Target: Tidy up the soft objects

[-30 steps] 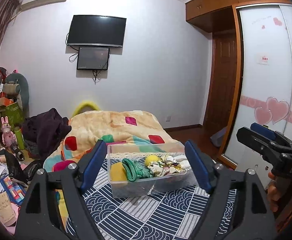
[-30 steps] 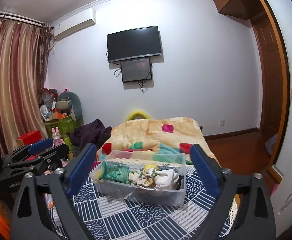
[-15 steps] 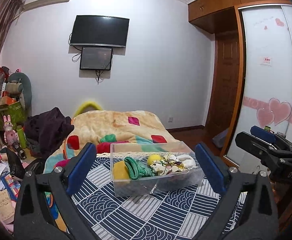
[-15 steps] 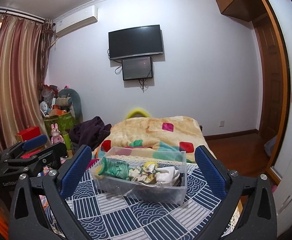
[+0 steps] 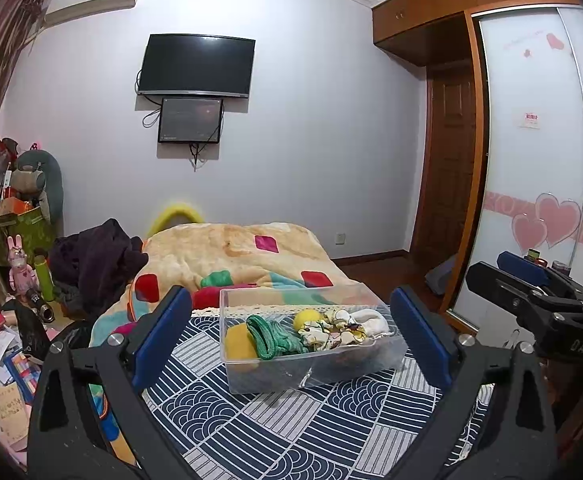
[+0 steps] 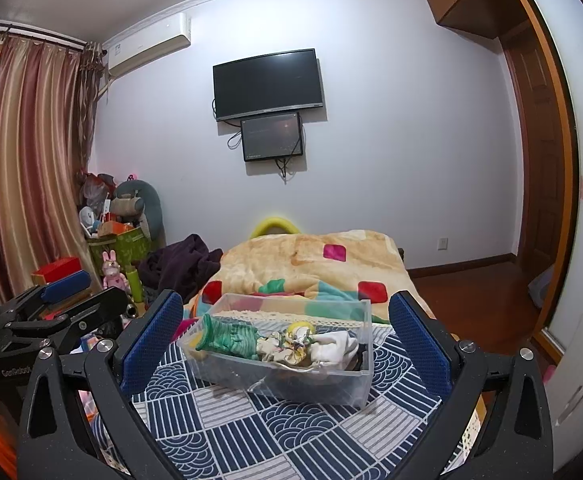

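From my remote seat I can read very little. In the left wrist view, the black right tool (image 5: 531, 300) entering from the side carries white letters "DAS" on its frame, low near the picture's right edge. In the right wrist view, the black left tool (image 6: 63, 312) carries white lettering on its lower body that starts "GenRobot", though the end runs behind my own tool's arm. Right of the tall brown wooden door (image 5: 449, 160), the frosted white sliding wardrobe panel (image 5: 531, 80) bears a small white sticker (image 5: 530, 120) with red print, too small for me to read.
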Demonstrator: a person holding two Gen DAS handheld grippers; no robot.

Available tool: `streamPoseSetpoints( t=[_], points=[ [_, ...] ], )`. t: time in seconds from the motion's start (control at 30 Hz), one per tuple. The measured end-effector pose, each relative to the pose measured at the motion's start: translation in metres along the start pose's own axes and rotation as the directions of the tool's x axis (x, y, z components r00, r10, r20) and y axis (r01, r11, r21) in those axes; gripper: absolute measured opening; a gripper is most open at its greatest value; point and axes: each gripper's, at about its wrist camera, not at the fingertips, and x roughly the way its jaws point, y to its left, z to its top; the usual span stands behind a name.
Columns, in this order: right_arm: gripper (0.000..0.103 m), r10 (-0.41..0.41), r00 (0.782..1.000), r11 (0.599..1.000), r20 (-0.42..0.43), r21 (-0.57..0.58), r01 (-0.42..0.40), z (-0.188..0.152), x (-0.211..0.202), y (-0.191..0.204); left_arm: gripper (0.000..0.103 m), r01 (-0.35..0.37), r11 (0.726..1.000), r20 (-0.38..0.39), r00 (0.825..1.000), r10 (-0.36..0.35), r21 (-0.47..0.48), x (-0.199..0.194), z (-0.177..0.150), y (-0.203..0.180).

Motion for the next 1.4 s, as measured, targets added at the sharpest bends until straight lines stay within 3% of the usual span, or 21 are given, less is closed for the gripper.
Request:
streamPoseSetpoints(
  t=[1.4],
  points=[
    [0.103,0.0,1.0,1.0,0.003,0.003,0.0,0.0015,-0.0032,-0.0014,0.103,0.033,0.999,-0.001,0.999,-0.033,0.004,-0.0044,0.0006,-0.0011]
  ],
)
